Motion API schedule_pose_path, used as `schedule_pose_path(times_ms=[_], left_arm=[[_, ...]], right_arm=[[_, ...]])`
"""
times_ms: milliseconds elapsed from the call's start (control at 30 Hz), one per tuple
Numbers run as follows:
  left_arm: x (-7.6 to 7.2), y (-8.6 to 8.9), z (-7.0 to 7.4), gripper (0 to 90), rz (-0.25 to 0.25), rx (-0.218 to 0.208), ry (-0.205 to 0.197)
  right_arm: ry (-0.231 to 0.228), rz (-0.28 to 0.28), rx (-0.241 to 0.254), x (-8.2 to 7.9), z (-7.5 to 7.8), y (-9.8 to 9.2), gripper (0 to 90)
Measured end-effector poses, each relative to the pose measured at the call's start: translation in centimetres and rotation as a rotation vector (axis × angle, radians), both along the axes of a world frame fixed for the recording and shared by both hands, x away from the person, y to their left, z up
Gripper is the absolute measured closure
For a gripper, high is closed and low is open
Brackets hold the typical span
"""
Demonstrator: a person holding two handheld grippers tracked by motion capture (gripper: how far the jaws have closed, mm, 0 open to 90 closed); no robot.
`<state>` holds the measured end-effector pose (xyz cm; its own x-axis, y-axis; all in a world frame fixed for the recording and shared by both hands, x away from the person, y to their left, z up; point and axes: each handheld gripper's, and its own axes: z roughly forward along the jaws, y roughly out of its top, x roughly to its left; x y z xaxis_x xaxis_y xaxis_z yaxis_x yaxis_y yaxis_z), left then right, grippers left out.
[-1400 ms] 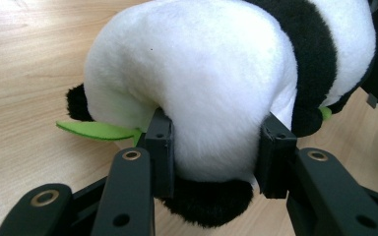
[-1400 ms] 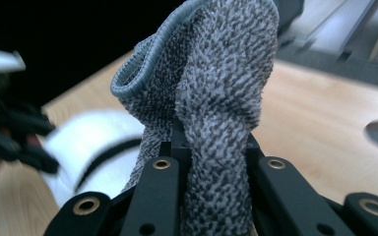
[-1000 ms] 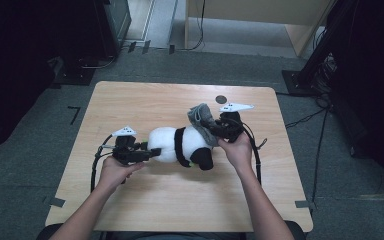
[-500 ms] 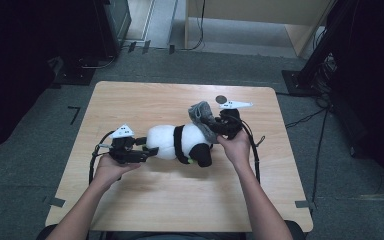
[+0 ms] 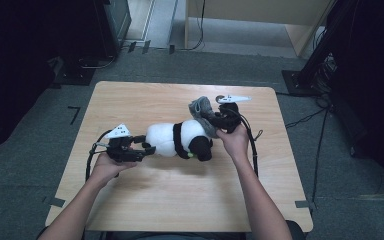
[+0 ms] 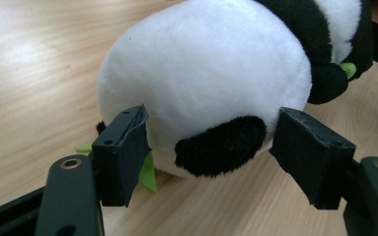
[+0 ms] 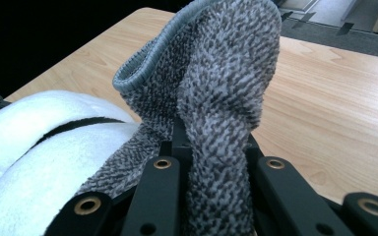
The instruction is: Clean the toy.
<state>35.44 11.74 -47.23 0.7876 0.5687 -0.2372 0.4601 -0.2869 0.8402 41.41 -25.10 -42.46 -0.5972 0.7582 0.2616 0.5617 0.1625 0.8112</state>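
The panda (image 5: 177, 140) lies on its side mid-table (image 5: 145, 200), long axis running left to right. The left gripper (image 5: 147, 148) sits at its white rump end; its jaws have just been opening and now stand released either side of the black hind paw (image 6: 220, 145), the pads clear of the fur. The right gripper (image 5: 211, 119) is at the head end, clenched on a bunched grey cloth (image 7: 216, 108) that drapes against the panda's head. The cloth lies past the panda from the left gripper, so I judge the right hand must work it along that axis.
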Motion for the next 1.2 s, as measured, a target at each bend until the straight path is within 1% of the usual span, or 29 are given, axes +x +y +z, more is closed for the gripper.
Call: schedule_pose_path(times_ms=[133, 167, 233, 333, 400, 533, 600, 667, 767, 833, 900, 933, 967, 1000, 1067, 1133, 1200], left_arm=[[0.7, -0.1, -0.4, 26.3, -0.015, -0.015, -0.001], [0.8, -0.2, -0.4, 26.2, -0.017, -0.020, -0.002], [1.1, -0.4, -0.5, 25.1, -0.019, -0.025, -0.020], [1.4, -0.7, -0.6, 23.4, -0.023, -0.037, -0.044], [1.6, -0.9, -0.8, 20.3, -0.025, -0.035, -0.048], [2.0, -1.5, -0.9, 17.3, -0.006, -0.033, -0.057], [2.2, -1.7, -1.0, 16.0, -0.004, -0.027, -0.064], [2.5, -2.0, -1.0, 15.0, 0.000, -0.028, -0.062], [2.7, -2.3, -1.2, 15.3, 0.015, -0.027, -0.065], [2.6, -2.5, -1.2, 17.7, 0.028, -0.024, -0.073], [2.6, -2.5, -1.3, 23.6, 0.046, -0.021, -0.066], [2.5, -2.6, -1.2, 27.0, 0.056, -0.008, -0.074], [2.4, -2.6, -1.2, 30.5, 0.061, -0.002, -0.072], [2.4, -2.6, -1.2, 32.9, 0.067, 0.001, -0.063], [2.1, -2.7, -1.2, 37.9, 0.076, 0.013, -0.070], [2.0, -2.8, -1.2, 41.6, 0.084, 0.016, -0.070], [2.0, -2.7, -1.2, 44.0, 0.085, 0.012, -0.065]], right_arm=[[0.003, -0.012, 0.009, 0.8, -0.3, -0.1, 79.5], [0.018, -0.015, 0.015, 1.0, -0.3, -0.2, 79.5], [0.023, -0.016, 0.015, 1.2, -0.3, -0.2, 79.5], [0.024, -0.021, -0.001, 1.5, -0.3, -0.1, 79.5], [0.035, -0.023, 0.000, 1.8, -0.3, -0.1, 79.5], [0.040, -0.034, -0.002, 2.4, -0.5, 0.0, 79.5], [0.050, -0.040, 0.011, 2.6, -0.8, -0.2, 79.5], [0.059, -0.046, 0.024, 2.8, -1.0, -0.3, 79.5], [0.068, -0.056, 0.031, 2.9, -1.2, -0.5, 79.5], [0.074, -0.062, 0.035, 3.0, -1.3, -0.5, 79.5], [0.079, -0.071, 0.045, 3.1, -1.4, -0.6, 79.3], [0.081, -0.073, 0.048, 3.1, -1.4, -0.6, 79.2], [0.091, -0.077, 0.054, 3.1, -1.3, -0.7, 79.2], [0.092, -0.083, 0.062, 3.0, -1.2, -0.8, 79.2], [0.084, -0.090, 0.076, 2.8, -0.8, -1.0, 79.0], [0.057, -0.098, 0.089, 2.3, 0.2, -1.2, 79.0], [0.027, -0.098, 0.085, 1.7, 1.3, -1.2, 78.9]])
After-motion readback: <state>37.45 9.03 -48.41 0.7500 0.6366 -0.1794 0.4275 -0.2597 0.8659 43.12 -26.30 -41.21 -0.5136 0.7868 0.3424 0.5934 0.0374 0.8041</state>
